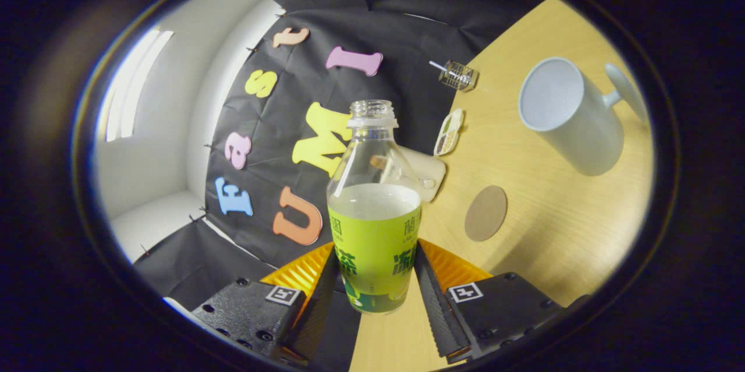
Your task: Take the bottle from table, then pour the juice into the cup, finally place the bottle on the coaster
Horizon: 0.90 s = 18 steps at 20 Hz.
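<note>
The gripper [375,284] is closed on the bottle [372,209]: both ribbed fingers [432,296] press against its lower sides, so the bottle stands between them. It is clear plastic with a threaded open neck, no cap, and a white collar ring under the thread. A bright green label wraps the lower body; it carries dark green characters, partly hidden by the fingers and too distorted to read. Pale juice fills it to just above the label's top; the shoulder above is empty and see-through.

The whole view is tilted, so the table [553,232], light wood with a faint grain, slopes up on the right. Beyond the fingers, near the bottle, lies the coaster [486,213], a flat, round, dull brown disc. Farther off stands the cup [567,113], a matte white mug with a handle, its inside empty. Just behind the bottle lies a pale flat object with rounded corners [430,174], beside it a small oval case [449,131] and, farther back, a small clear item [458,75].
</note>
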Available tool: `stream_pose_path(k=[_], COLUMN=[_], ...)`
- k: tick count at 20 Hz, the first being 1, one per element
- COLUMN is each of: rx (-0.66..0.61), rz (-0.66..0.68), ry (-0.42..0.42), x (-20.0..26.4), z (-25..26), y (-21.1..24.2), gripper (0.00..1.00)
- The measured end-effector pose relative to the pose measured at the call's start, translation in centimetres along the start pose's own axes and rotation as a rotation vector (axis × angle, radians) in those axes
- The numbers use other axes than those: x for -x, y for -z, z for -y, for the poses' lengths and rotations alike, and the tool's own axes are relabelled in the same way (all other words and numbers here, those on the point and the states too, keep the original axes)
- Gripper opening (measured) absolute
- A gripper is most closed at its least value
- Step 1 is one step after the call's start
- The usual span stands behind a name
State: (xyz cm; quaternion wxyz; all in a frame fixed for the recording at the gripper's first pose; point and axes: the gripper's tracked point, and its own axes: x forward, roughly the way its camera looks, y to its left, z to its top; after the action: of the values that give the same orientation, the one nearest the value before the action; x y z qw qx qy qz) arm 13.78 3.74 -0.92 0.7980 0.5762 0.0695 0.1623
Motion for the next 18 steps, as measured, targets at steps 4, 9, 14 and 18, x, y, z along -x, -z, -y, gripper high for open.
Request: stream_pose_path(k=[4, 9, 14, 18], rx=[-0.098, -0.217, -0.323, -0.368], rz=[0.022, 0.052, 0.084, 0.094], ry=[-0.028, -0.062, -0.09, -0.102], x=[0.1, 0.2, 0.5, 0.3], z=[-0.4, -1.1, -1.7, -1.6], y=[-0.5, -1.3, -2.3, -2.7], gripper=[0.77, 0.77, 0.77, 0.77])
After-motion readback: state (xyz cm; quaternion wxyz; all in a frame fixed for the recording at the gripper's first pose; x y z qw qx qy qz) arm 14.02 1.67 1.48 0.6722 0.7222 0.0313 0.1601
